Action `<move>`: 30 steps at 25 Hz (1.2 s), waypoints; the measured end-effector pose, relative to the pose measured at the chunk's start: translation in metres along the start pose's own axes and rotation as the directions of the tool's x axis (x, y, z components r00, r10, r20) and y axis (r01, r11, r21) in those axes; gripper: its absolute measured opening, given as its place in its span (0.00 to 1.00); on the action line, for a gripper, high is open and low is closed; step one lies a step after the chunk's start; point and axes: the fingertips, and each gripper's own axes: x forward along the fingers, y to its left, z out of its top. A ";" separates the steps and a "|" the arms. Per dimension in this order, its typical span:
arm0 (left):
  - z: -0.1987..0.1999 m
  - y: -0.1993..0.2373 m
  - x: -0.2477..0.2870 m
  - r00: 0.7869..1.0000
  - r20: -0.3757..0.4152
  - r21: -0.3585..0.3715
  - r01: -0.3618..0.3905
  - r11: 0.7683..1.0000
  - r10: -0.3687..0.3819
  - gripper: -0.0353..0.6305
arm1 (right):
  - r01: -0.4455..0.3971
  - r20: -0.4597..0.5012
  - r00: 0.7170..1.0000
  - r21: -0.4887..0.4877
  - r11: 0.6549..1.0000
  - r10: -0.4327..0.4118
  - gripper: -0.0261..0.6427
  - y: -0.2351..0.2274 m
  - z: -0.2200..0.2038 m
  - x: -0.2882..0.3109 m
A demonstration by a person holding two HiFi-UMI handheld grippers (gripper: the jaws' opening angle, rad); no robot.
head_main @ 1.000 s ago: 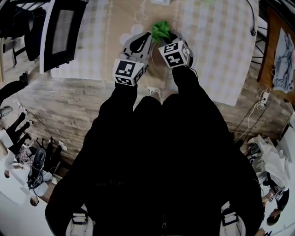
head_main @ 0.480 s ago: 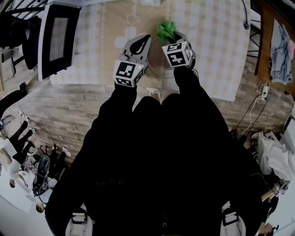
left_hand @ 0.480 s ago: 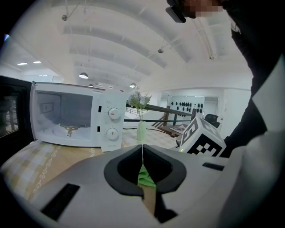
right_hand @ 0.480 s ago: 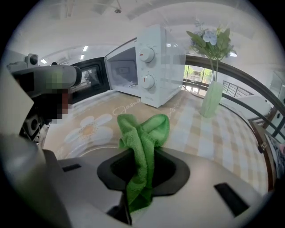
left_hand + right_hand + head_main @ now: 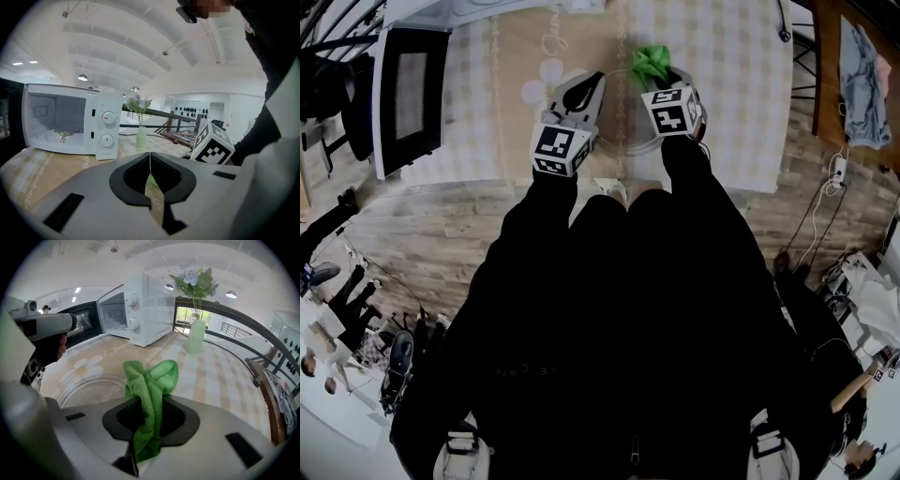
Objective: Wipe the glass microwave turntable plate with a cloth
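Green cloth held over the glass plate
Right tongs [image 5: 150, 405] pinch the green cloth [image 5: 152, 378] above the glass turntable plate [image 5: 82, 391], which lies on the checked tabletop [image 5: 213, 380]. Left tongs [image 5: 150, 161] are pressed together at its left side.

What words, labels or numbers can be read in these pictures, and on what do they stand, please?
Tablecloth: cursive script by the daisy print, too blurred to read.
Microwave: small print under the knobs, too small to read.
Marker cubes: square patterns only, no letters.

Wood-plank floor [image 5: 422, 230], checked tablecloth [image 5: 736, 80].
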 end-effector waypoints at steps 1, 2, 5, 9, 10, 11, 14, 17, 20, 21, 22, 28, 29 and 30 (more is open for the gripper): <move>0.000 -0.002 0.001 1.000 -0.002 0.001 0.007 1.000 -0.007 0.09 | 0.010 0.000 1.000 0.010 1.000 -0.010 0.17 -0.005 -0.003 -0.002; -0.001 -0.005 0.001 1.000 -0.006 0.003 0.015 1.000 -0.015 0.09 | 0.018 -0.001 1.000 0.019 1.000 -0.018 0.17 -0.009 -0.007 -0.004; -0.002 -0.010 0.003 0.999 -0.011 0.011 0.033 0.999 -0.033 0.09 | 0.038 0.001 0.999 0.034 0.999 -0.038 0.17 -0.018 -0.014 -0.009; -0.001 -0.015 0.004 0.999 -0.006 0.022 0.051 0.998 -0.051 0.09 | 0.073 -0.006 0.997 0.062 0.995 -0.073 0.17 -0.028 -0.020 -0.017; -0.001 -0.015 0.003 0.999 -0.004 0.024 0.053 0.998 -0.053 0.09 | 0.083 -0.013 0.997 0.074 0.994 -0.082 0.17 -0.030 -0.022 -0.019; 0.000 -0.016 0.003 0.998 -0.002 0.026 0.055 0.998 -0.055 0.09 | 0.094 -0.019 0.995 0.084 0.992 -0.093 0.17 -0.033 -0.024 -0.020; 0.000 -0.016 -0.001 0.998 -0.001 0.030 0.060 0.998 -0.060 0.09 | 0.136 -0.036 0.991 0.112 0.984 -0.133 0.17 -0.045 -0.031 -0.025; 0.000 -0.015 -0.006 0.998 -0.001 0.027 0.059 0.998 -0.059 0.09 | 0.159 -0.019 0.987 0.141 0.977 -0.158 0.17 -0.056 -0.032 -0.034; 0.001 -0.010 -0.014 0.999 0.002 0.026 0.051 0.998 -0.051 0.09 | 0.158 0.019 0.986 0.170 0.973 -0.164 0.17 -0.055 -0.027 -0.046; 0.002 -0.007 -0.016 0.999 0.005 0.028 0.046 0.999 -0.047 0.09 | 0.155 0.032 0.986 0.178 0.972 -0.163 0.17 -0.055 -0.024 -0.050; 0.004 -0.005 -0.017 0.999 0.008 0.030 0.042 0.999 -0.042 0.09 | 0.151 0.045 0.986 0.186 0.971 -0.162 0.17 -0.054 -0.020 -0.055; 0.011 0.010 -0.030 0.999 0.030 0.028 0.010 1.000 -0.011 0.09 | 0.113 0.140 0.981 0.138 0.984 -0.132 0.17 -0.025 0.012 -0.073; 0.013 0.011 -0.031 0.999 0.034 0.028 0.007 1.000 -0.007 0.09 | 0.101 0.152 0.981 0.131 0.986 -0.121 0.17 -0.018 0.018 -0.076; 0.014 0.012 -0.033 0.999 0.038 0.029 0.003 1.000 -0.005 0.09 | 0.090 0.164 0.980 0.127 0.988 -0.110 0.17 -0.012 0.023 -0.077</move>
